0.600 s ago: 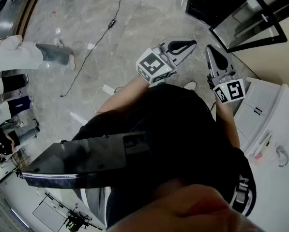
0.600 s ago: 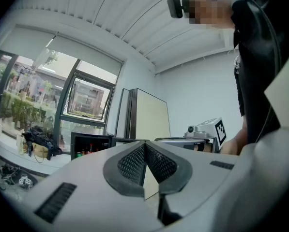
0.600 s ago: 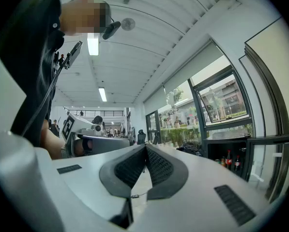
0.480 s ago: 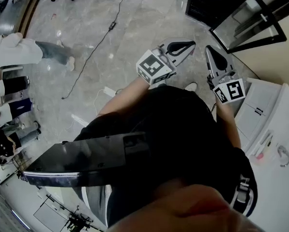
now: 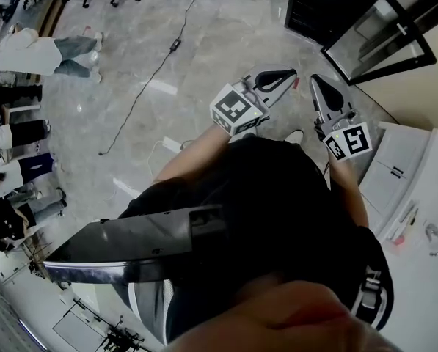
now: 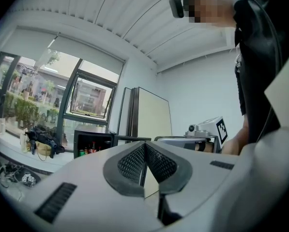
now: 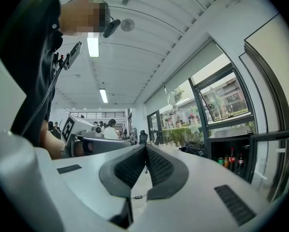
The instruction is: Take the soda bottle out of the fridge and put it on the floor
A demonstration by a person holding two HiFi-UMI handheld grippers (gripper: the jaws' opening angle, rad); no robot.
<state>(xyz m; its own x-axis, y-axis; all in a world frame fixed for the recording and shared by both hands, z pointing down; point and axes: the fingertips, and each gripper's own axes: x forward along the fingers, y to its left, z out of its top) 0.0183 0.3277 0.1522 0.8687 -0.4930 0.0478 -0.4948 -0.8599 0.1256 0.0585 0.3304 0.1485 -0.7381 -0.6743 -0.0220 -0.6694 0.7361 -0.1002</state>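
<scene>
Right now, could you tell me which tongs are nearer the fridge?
Right. The right tongs are just short of the open fridge; the left tongs sit beside them, slightly farther from it.

We can read no word, number or brand anywhere: the marker cube (image 5: 237, 108) on the left gripper (image 5: 286, 74) and the one on the right gripper (image 5: 318, 85) carry only black-and-white square patterns, and the labels on the bottles (image 7: 233, 161) in the fridge (image 7: 229, 134) are too small to read.
</scene>
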